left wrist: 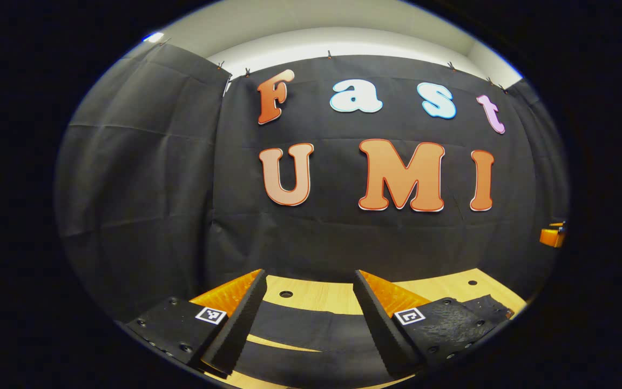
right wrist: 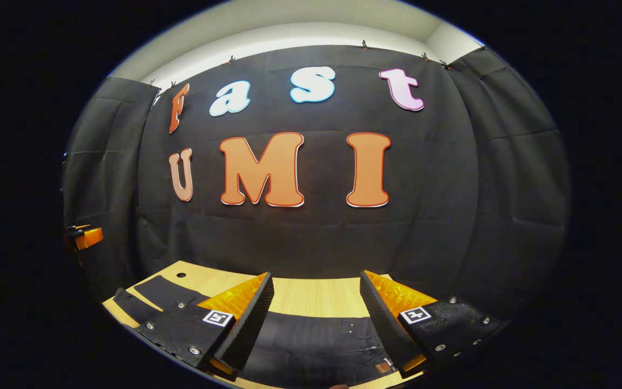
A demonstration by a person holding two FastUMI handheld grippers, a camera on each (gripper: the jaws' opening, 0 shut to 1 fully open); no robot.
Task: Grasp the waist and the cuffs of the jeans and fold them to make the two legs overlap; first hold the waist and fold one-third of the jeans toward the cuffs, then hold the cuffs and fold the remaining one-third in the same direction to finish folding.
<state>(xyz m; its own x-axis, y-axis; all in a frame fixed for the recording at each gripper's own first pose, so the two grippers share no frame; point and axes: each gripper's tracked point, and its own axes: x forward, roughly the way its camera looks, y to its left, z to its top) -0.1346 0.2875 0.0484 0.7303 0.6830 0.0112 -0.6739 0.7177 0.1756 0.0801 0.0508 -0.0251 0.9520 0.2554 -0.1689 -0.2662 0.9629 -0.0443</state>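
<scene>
Both your grippers hover with fingers spread wide over the dark jeans [right wrist: 311,346], gripping nothing.

Jeans lie flat on the wooden table [right wrist: 311,294], waist end with its small tag under your right gripper [right wrist: 316,319], two legs with a gap between them under your left gripper [left wrist: 308,319]. Left gripper's view catches the right gripper off at its right edge. Black cloth wall [right wrist: 316,237] stands behind the table.

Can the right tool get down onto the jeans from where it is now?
Probably yes. The right tool is open above the dark jeans lying on the wooden table, and nothing sits between its fingers and the cloth.
</scene>
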